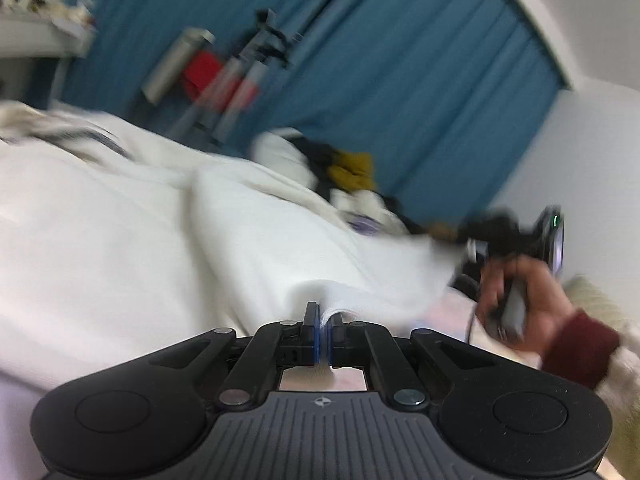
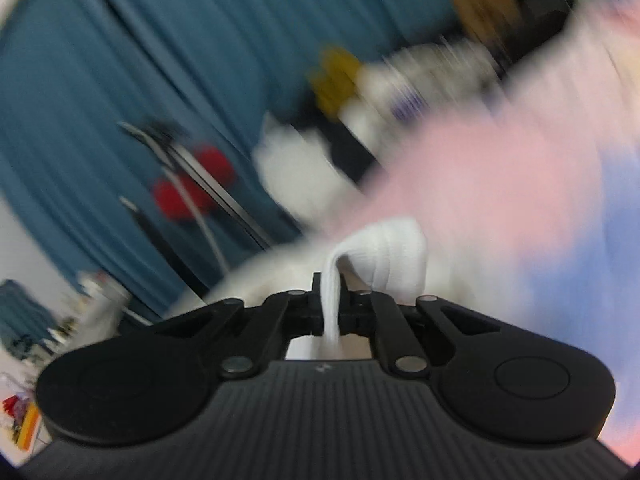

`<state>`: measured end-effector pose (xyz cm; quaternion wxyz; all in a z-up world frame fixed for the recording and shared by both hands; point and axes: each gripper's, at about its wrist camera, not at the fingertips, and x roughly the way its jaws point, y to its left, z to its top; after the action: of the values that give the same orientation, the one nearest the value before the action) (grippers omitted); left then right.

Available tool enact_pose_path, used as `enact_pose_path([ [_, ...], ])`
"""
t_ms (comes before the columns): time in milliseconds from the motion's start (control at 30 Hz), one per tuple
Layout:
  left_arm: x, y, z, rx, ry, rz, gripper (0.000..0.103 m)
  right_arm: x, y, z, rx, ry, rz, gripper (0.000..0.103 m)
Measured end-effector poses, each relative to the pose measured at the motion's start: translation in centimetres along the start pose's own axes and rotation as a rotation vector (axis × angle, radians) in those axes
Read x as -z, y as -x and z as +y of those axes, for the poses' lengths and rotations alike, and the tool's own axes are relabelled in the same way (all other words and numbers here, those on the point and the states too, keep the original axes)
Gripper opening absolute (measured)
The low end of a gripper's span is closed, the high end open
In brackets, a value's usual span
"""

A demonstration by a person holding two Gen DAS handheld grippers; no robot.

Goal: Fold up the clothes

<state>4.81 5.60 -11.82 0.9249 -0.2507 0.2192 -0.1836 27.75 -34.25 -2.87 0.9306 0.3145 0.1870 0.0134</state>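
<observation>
clothes pile (image 2: 360,92) smeared by blur, tripod (image 1: 244,76) blurred

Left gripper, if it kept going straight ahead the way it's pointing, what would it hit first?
The left gripper already pinches the white garment; straight on, it would likely push into more of that same cloth. The frame is blurred, so depth is uncertain.

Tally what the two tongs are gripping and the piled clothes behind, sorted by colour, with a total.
White: 1, the garment clamped in both the left tongs and the right tongs
Yellow: 1, a crumpled piece in the pile
Black: 1, a piece beside it
Total: 3; blur hides any others.
</observation>
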Motion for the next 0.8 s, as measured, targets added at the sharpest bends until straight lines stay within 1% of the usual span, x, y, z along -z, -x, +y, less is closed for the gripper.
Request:
enact_pose_path([
  [33, 0.2, -0.5, -0.6, 0.032, 0.001, 0.008, 0.004, -1.0, 1.8, 0.0, -0.02, 0.027, -0.064, 0.006],
  [67, 0.6, -0.8, -1.3, 0.053, -0.026, 0.017, 0.004, -2.1, 3.6, -0.1, -0.041, 0.055, -0.128, 0.006],
  [133, 1.5, -1.5, -2.5, 0.058, -0.105, 0.035, 0.005, -4.1, 7.1, -0.2, -0.079, 0.109, -0.254, 0.005],
  [167, 2.0, -1.8, -3.1, 0.062, -0.14, 0.046, 0.008, -4.0, 8.0, -2.2, -0.031, 0.105, -0.26, 0.005],
  [233, 2.8, -2.3, -3.5, 0.091, -0.166, 0.079, 0.011, -3.9, 9.8, -6.0, 0.067, 0.097, -0.27, 0.005],
  [267, 3.2, -2.5, -3.8, 0.092, -0.187, 0.095, 0.013, -3.8, 10.7, -7.9, 0.116, 0.091, -0.274, 0.006],
  [333, 4.0, -3.0, -4.0, 0.099, -0.213, 0.14, 0.016, -2.2, 10.9, -13.3, 0.226, -0.034, -0.169, 0.006],
  [367, 4.4, -3.2, -3.9, 0.104, -0.215, 0.159, 0.018, -1.0, 10.8, -16.3, 0.276, -0.125, -0.101, 0.006],
  [433, 5.0, -3.7, -3.6, 0.108, -0.207, 0.201, 0.025, 1.6, 10.6, -22.1, 0.373, -0.308, 0.035, 0.006],
  [467, 5.2, -3.9, -3.4, 0.108, -0.198, 0.222, 0.03, 2.8, 10.5, -25.0, 0.42, -0.397, 0.104, 0.006],
  [500, 5.4, -4.0, -3.1, 0.104, -0.182, 0.237, 0.037, 3.7, 10.2, -26.3, 0.435, -0.44, 0.153, 0.006],
  [533, 5.5, -4.2, -2.8, 0.098, -0.165, 0.258, 0.04, 3.8, 10.3, -26.2, 0.431, -0.43, 0.151, 0.006],
  [600, 5.3, -4.0, -2.2, 0.072, -0.134, 0.282, 0.051, 4.1, 10.4, -26.2, 0.423, -0.41, 0.147, 0.006],
  [633, 5.1, -3.8, -1.8, 0.056, -0.115, 0.29, 0.054, 3.6, 10.6, -25.3, 0.409, -0.38, 0.124, 0.006],
  [667, 4.8, -3.5, -1.4, 0.037, -0.085, 0.291, 0.062, 3.2, 10.7, -24.4, 0.394, -0.35, 0.101, 0.006],
  [700, 4.3, -3.1, -0.7, 0.009, -0.04, 0.29, 0.071, 2.9, 11.0, -23.6, 0.384, -0.308, 0.08, 0.006],
  [733, 3.9, -2.6, 0.1, -0.02, 0.01, 0.287, 0.076, 2.7, 11.2, -23.1, 0.378, -0.278, 0.064, 0.006],
  [767, 3.5, -1.9, 1.2, -0.053, 0.083, 0.271, 0.081, 2.6, 11.5, -22.7, 0.366, -0.256, 0.046, 0.006],
  [800, 3.1, -1.2, 2.3, -0.085, 0.157, 0.255, 0.081, 2.3, 11.7, -22.8, 0.354, -0.255, 0.03, 0.006],
])
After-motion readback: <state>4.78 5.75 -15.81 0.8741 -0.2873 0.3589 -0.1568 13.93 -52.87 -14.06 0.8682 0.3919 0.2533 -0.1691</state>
